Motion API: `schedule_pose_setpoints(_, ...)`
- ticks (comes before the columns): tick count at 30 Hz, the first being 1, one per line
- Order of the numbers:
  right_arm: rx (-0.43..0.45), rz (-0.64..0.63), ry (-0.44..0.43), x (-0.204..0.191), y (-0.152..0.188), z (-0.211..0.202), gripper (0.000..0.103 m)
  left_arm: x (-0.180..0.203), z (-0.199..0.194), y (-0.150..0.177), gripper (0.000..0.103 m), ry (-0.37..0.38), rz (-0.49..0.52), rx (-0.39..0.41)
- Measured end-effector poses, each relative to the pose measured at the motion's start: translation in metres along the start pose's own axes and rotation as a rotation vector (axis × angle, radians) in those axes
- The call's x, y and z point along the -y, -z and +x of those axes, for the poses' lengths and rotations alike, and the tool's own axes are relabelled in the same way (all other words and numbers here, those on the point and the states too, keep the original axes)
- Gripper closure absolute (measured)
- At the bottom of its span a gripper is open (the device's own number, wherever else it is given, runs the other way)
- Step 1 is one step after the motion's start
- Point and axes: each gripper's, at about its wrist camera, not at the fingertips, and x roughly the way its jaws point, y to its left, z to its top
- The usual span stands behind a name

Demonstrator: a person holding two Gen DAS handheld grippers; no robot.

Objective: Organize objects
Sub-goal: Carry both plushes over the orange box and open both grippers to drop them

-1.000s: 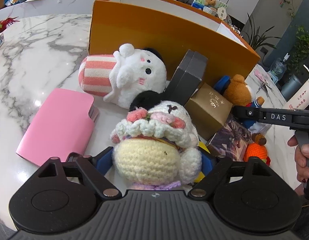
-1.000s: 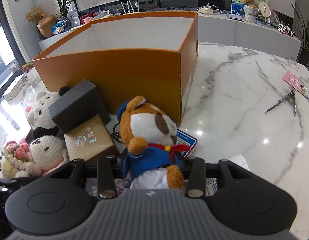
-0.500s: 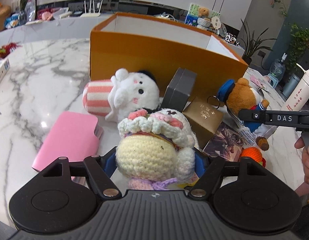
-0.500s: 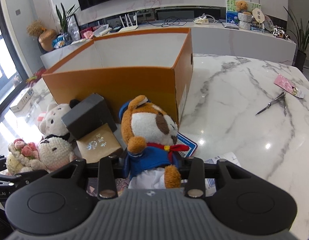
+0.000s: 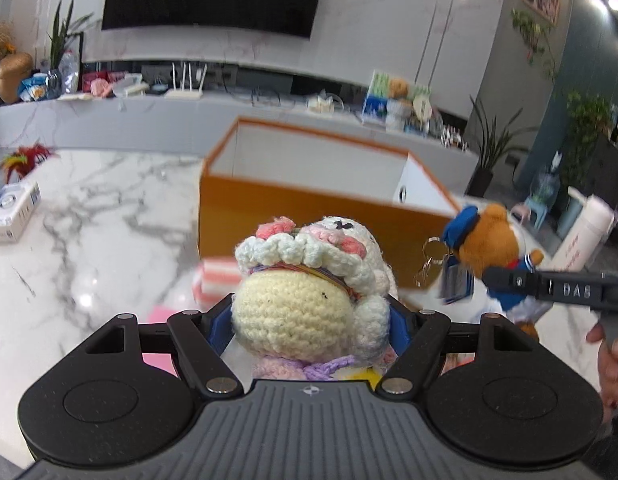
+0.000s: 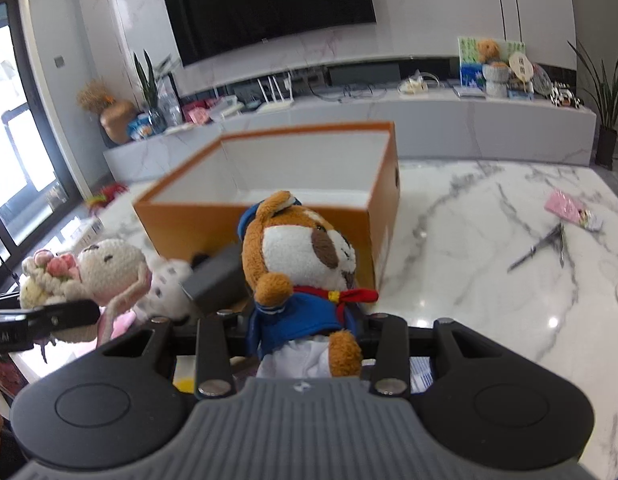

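A cream crocheted doll [image 5: 293, 312] with a ring of pink flowers sits between the blue pads of my left gripper [image 5: 309, 318], which is shut on it above the table. My right gripper [image 6: 305, 328] is shut on a brown bear plush [image 6: 305, 256] in a blue sailor suit, also held in the air. The open orange box [image 5: 309, 208] with white inside walls stands just behind both toys. In the left wrist view the bear [image 5: 493, 240] hangs at the right in the right gripper [image 5: 509, 280]. In the right wrist view the doll [image 6: 109, 272] is at the left in the left gripper [image 6: 49, 318].
On the marble table [image 5: 89, 220], a striped plush [image 5: 217, 276] and a pink pouch [image 5: 157, 316] lie below the doll. A grey box [image 6: 217, 276] leans on the orange box. Metal scissors [image 6: 545, 244] and a pink card [image 6: 573, 210] lie right. A hand [image 5: 613, 356] grips the right tool.
Both grippers have risen with their toys, lifting the doll and the bear off the table. Both views have tilted up, so the box's open top and the room behind now show.
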Motion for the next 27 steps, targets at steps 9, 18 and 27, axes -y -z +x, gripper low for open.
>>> schedule_pose_setpoints(9,0.118,0.008,-0.011,-0.021,-0.091,0.026,0.061,0.007,0.036,-0.102,0.018,-0.028,0.005,0.121)
schedule_pose_setpoints(18,-0.067,0.01,0.055,-0.023,-0.115,0.15,0.061,-0.005,0.148,-0.132,0.018,-0.082,-0.021,-0.008)
schedule_pose_setpoints(27,-0.272,-0.052,0.137,-0.03,-0.109,0.215,0.061,-0.005,0.21,-0.116,0.018,-0.141,-0.011,-0.204)
